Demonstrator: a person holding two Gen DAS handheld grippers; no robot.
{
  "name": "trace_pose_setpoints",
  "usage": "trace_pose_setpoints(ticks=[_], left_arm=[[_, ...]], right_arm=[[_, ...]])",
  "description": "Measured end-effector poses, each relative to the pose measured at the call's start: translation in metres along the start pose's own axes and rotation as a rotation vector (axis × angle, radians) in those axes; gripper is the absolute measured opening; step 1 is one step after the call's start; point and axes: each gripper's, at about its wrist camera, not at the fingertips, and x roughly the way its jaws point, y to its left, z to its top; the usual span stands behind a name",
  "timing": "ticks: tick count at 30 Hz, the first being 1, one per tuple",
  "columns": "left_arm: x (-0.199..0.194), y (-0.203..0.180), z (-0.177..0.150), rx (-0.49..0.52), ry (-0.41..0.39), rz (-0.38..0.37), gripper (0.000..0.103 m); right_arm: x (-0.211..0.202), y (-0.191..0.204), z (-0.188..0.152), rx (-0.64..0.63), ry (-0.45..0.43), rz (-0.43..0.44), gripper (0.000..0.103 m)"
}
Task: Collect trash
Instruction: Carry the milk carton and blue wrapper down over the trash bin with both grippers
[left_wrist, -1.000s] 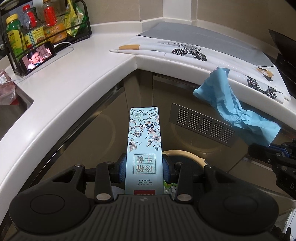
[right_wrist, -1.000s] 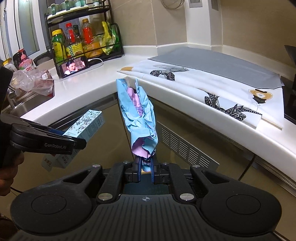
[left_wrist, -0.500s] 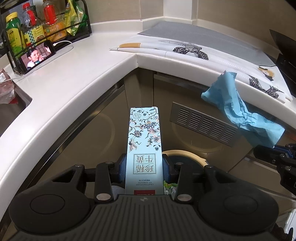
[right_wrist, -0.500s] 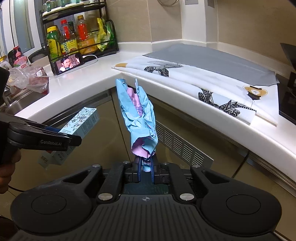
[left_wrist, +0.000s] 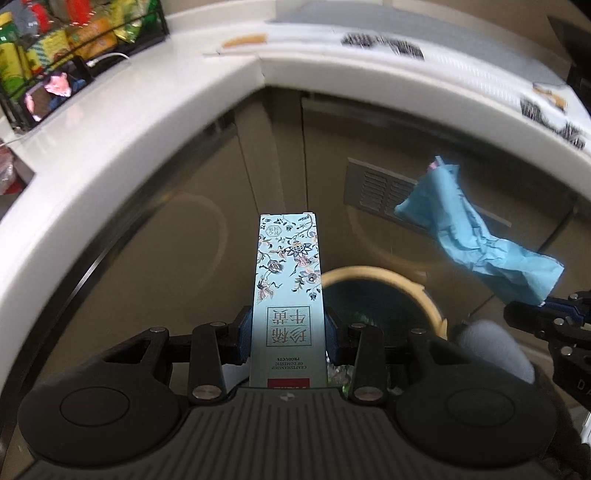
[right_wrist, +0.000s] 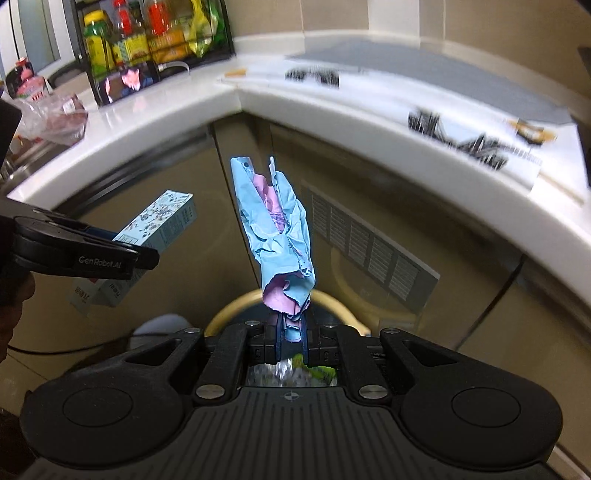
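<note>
Both claws carry trash above the round bin (left_wrist: 380, 295) on the floor below the curved desk (left_wrist: 147, 140). The left claw (left_wrist: 287, 334) is clamped on the flanks of a floral carton (left_wrist: 288, 291), held lengthwise so it can drop end-first; the right claw (right_wrist: 289, 341) pinches the lower end of a crumpled blue-and-pink paper (right_wrist: 279, 229), which stands up clear of the fingers. Each item sits over or near the bin mouth, judged ready for release
</note>
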Motion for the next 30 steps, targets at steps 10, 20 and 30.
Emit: trace_pose_setpoints(ticks=[10,20,30], left_arm=[[0.072,-0.02,-0.012,0.066,0.133,-0.008,0.043],[0.114,-0.029,-0.019,0.084,0.253,-0.046,0.043],[0.147,-0.026,-0.022,0.046,0.364,-0.08,0.043]], right_arm=[[0.059,0.002,-0.008,-0.013,0.151,-0.004,0.011],[0.104,-0.006,-0.017,0.017,0.252,-0.021,0.011],[0.115,-0.015,-0.018,0.06,0.299,-0.01,0.011]])
